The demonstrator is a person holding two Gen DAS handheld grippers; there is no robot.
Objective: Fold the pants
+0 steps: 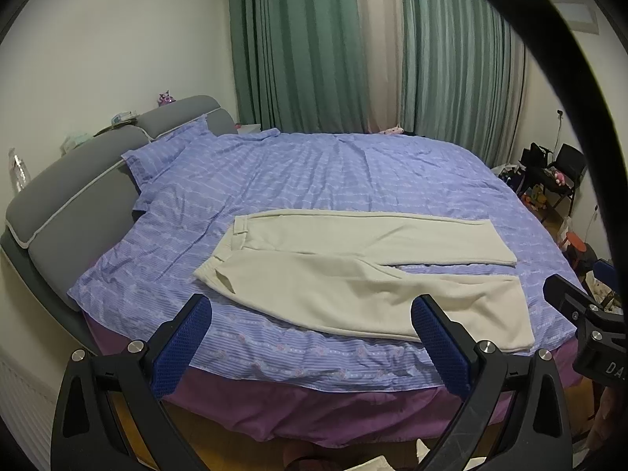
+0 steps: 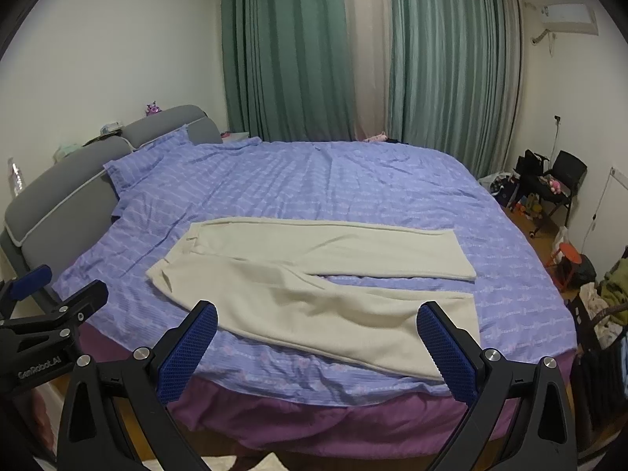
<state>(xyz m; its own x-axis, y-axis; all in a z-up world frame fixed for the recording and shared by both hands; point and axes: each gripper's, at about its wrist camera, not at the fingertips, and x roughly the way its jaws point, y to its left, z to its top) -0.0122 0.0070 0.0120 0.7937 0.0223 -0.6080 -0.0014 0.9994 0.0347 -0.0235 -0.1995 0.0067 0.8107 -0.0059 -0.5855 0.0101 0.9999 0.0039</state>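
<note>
Cream pants [image 1: 353, 271] lie flat on the bed, waistband to the left, both legs spread apart toward the right; they also show in the right wrist view [image 2: 314, 286]. My left gripper [image 1: 310, 314] is open and empty, held off the near bed edge in front of the pants. My right gripper [image 2: 316, 322] is open and empty, also in front of the near leg. The right gripper's body shows at the right edge of the left wrist view [image 1: 585, 314]; the left gripper's body [image 2: 47, 314] shows at the left of the right wrist view.
The bed has a lilac striped cover [image 1: 314, 172] over a purple sheet [image 1: 294, 408] and a grey headboard [image 1: 78, 196] at left. Green curtains [image 1: 314, 47] hang behind. A chair and clutter [image 2: 549, 188] stand at the right wall.
</note>
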